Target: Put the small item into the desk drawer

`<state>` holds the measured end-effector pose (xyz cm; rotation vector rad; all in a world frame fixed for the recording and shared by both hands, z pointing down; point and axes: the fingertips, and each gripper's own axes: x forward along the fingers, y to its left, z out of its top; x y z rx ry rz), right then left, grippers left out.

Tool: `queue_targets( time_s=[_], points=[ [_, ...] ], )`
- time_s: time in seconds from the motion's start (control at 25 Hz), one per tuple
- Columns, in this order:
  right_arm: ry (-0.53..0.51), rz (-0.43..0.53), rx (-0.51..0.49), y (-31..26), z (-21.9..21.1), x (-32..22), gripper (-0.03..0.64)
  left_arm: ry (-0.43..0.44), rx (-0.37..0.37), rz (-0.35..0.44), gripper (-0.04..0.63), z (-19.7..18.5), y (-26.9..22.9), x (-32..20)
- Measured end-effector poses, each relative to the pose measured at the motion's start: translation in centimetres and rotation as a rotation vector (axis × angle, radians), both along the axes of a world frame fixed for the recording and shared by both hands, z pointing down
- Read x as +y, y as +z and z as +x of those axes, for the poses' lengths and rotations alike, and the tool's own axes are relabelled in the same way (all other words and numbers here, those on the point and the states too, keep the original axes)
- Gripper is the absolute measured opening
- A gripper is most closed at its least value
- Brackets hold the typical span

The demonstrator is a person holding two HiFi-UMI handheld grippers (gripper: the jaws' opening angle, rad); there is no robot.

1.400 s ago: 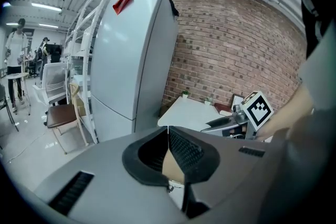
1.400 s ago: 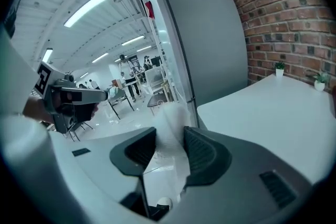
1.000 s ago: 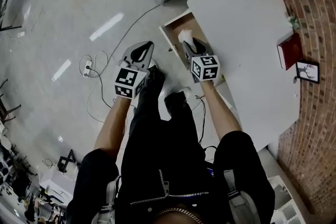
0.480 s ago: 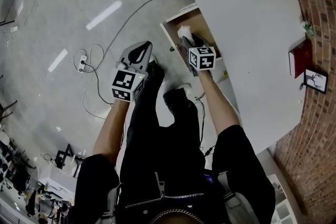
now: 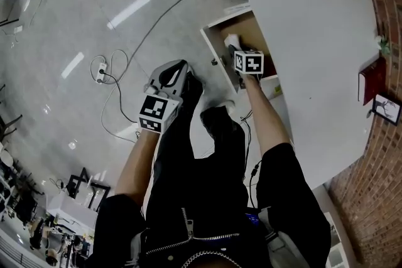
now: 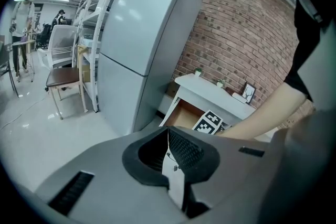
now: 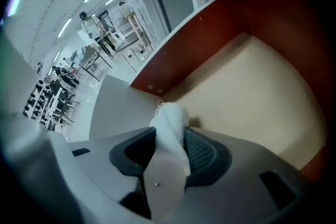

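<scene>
The desk drawer (image 5: 246, 27) stands pulled out from under the white desk top (image 5: 320, 59). My right gripper (image 5: 232, 44) reaches down into it, shut on a small white soft item (image 5: 230, 39). In the right gripper view the item (image 7: 169, 115) sticks out between the pads, just above the beige drawer floor (image 7: 252, 92) and near the red-brown drawer wall (image 7: 210, 23). My left gripper (image 5: 171, 67) hangs over the floor to the left of the drawer, beside the person's legs. Its jaws (image 6: 169, 136) are shut with nothing between them.
A red book (image 5: 367, 81) and a small picture frame (image 5: 384, 108) sit at the desk's far edge by the brick wall. A power strip with its cable (image 5: 103, 72) lies on the floor at left. A tall grey cabinet (image 6: 142, 44) stands beside the desk, and a chair (image 6: 65, 78) further left.
My right gripper has sunk into the open drawer with the white item still in its jaws. My left gripper has come down a little beside the legs.
</scene>
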<state>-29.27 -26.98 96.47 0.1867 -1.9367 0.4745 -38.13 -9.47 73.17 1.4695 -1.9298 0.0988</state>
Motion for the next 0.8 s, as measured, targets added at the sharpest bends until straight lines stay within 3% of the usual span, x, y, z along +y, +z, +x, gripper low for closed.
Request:
queue_targets(
  time_s=[0.32,0.52,0.8],
  points=[
    [0.015,-0.011,0.101,2.7,2.0,0.3,0.183,0.006,0.023,-0.026,0.021,-0.4,1.5,1.7],
    [0.021,-0.012,0.101,1.1,2.4,1.0,0.190,0.003,0.022,-0.025,0.021,-1.7,0.9,2.1],
    [0.018,0.026,0.041,-4.8,3.0,2.7,0.033,0.028,0.022,0.010,0.021,-2.1,-2.0,0.9]
  ],
)
